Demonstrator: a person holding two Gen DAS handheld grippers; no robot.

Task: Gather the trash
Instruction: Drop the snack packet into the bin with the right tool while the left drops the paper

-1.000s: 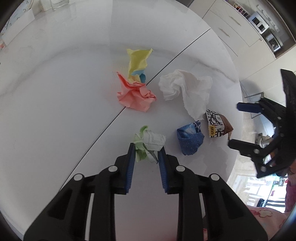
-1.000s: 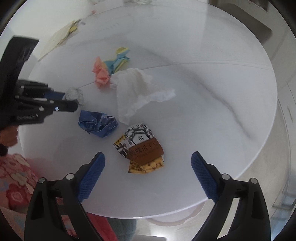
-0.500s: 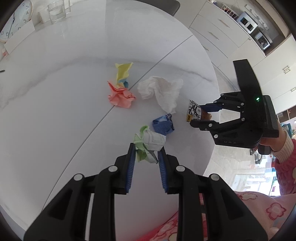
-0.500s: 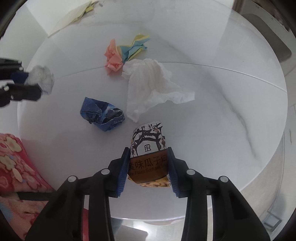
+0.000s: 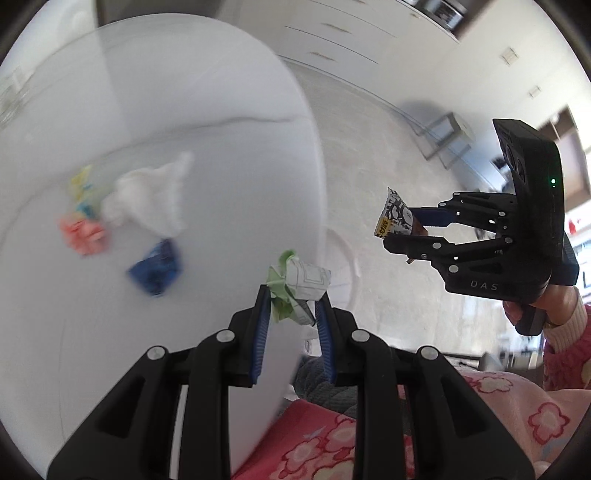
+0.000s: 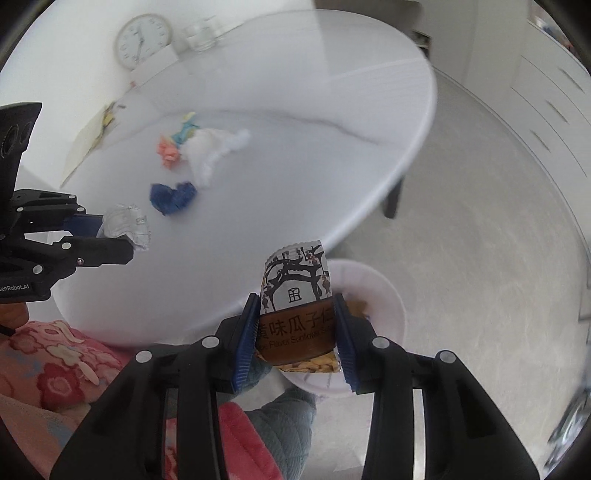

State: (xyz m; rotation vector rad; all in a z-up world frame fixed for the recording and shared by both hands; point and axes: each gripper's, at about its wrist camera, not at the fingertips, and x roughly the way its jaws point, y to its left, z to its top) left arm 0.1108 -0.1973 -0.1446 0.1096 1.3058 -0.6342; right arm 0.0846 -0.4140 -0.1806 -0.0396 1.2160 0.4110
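Note:
My left gripper point(image 5: 290, 306) is shut on a crumpled green-and-white paper wad point(image 5: 295, 284), held over the table's near edge. My right gripper point(image 6: 295, 317) is shut on a brown-and-white snack packet point(image 6: 295, 306), held above a white round bin point(image 6: 384, 295) on the floor. Each wrist view shows the other gripper: the right one point(image 5: 402, 232) with the packet point(image 5: 397, 218), the left one point(image 6: 122, 236) with the wad point(image 6: 127, 225). On the white round table point(image 6: 295, 92) lie a white tissue point(image 6: 210, 151), a blue wrapper point(image 6: 171, 197), pink paper point(image 6: 168, 151) and yellow-blue paper point(image 6: 186, 125).
A clock point(image 6: 142, 40) and a glass point(image 6: 201, 33) stand at the table's far side, with flat papers point(image 6: 92, 133) near its left rim. A dark table leg point(image 6: 393, 199) is beside the bin. A person's pink floral clothing point(image 5: 498, 406) fills the foreground. White cabinets line the wall.
The right gripper closed on the snack packet and lifted it off the table. Both grippers swung away from the trash pile, past the table edge and over the floor, each carrying its piece.

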